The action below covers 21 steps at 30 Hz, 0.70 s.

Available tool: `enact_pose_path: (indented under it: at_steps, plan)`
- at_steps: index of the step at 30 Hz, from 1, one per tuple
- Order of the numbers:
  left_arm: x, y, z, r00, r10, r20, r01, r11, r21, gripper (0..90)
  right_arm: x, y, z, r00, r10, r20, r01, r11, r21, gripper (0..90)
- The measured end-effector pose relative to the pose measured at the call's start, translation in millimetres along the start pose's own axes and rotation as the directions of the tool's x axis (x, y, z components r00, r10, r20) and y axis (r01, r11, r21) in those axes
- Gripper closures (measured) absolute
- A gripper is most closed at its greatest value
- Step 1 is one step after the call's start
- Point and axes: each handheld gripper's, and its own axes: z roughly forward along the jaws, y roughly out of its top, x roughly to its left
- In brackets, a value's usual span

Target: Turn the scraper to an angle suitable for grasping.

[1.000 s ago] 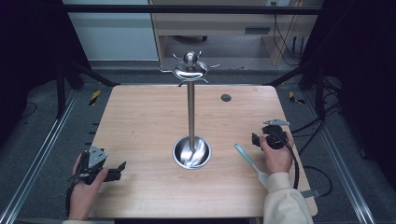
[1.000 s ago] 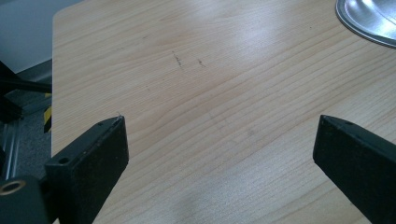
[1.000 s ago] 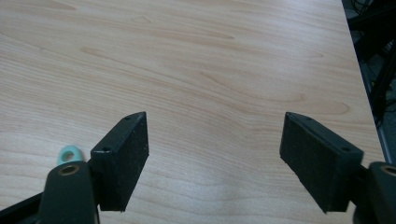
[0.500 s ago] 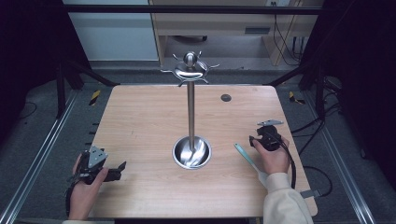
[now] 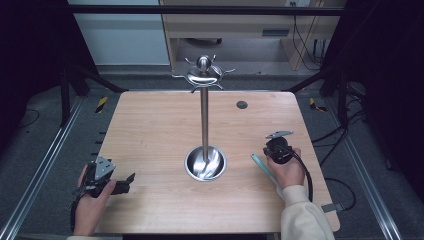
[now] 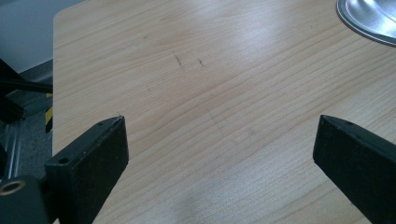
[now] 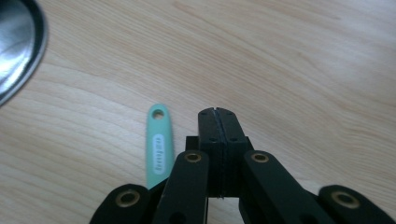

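a light wooden table with rounded corners [image 5: 150, 125] carries a tall polished steel stand with a round dished base [image 5: 205, 162] and a hooked crown. a mint green flat plastic handle with a hanging hole [image 7: 159, 142] lies just beside that base. a small dark round plug [image 5: 242, 104] sits near the far edge.

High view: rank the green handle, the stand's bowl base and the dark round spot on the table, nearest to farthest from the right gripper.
From the right gripper:
1. Green handle, lying just beside it toward the stand.
2. Bowl base, at the table's middle.
3. Dark round spot, near the far edge.
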Motion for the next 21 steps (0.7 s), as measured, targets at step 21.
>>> enact_pose_path:
  at_steps: [21]
  plan:
    - [0.0, 0.1, -0.3, 1.0, 0.001, -0.003, -0.001, 1.0, 0.0, 3.1, 14.4, 0.0, 17.1, 0.9959, -0.06, -0.068, 0.066, 0.993, 0.1, 90.0]
